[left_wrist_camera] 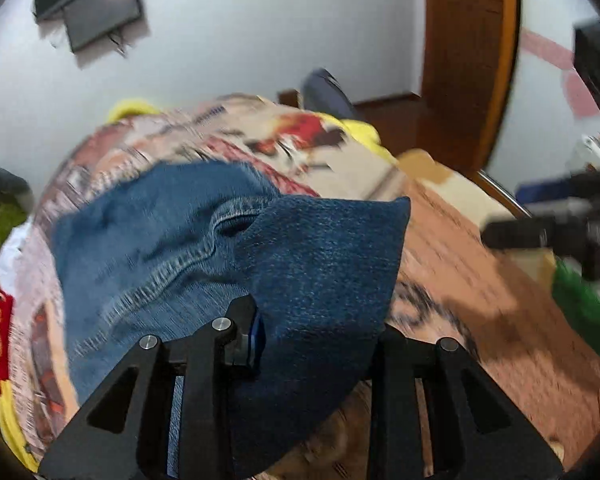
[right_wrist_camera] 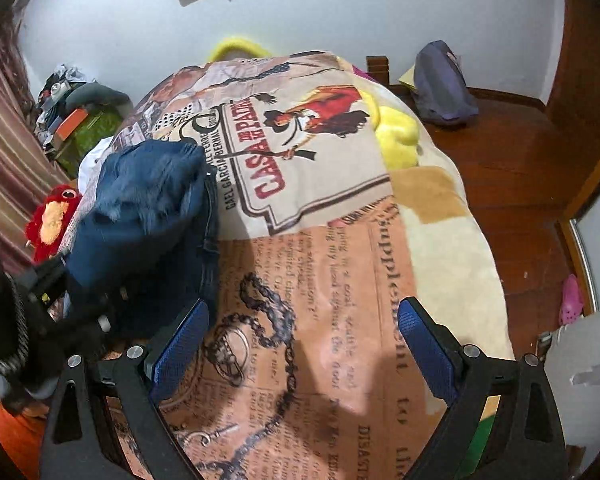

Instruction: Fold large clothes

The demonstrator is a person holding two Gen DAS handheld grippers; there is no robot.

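Blue jeans lie bunched on the left side of a bed with a printed bedspread. My left gripper is shut on a fold of the denim. The fold drapes over its right finger and hides it, while the left pad shows at the cloth's edge. In the right wrist view the jeans sit as a heap at the left, with the left gripper dark beside them. My right gripper stands open over the bare bedspread, apart from the jeans, with nothing between its blue pads.
A yellow blanket pokes out at the bed's far right edge. A red plush toy lies left of the jeans. A grey backpack and a pink shoe are on the wooden floor to the right.
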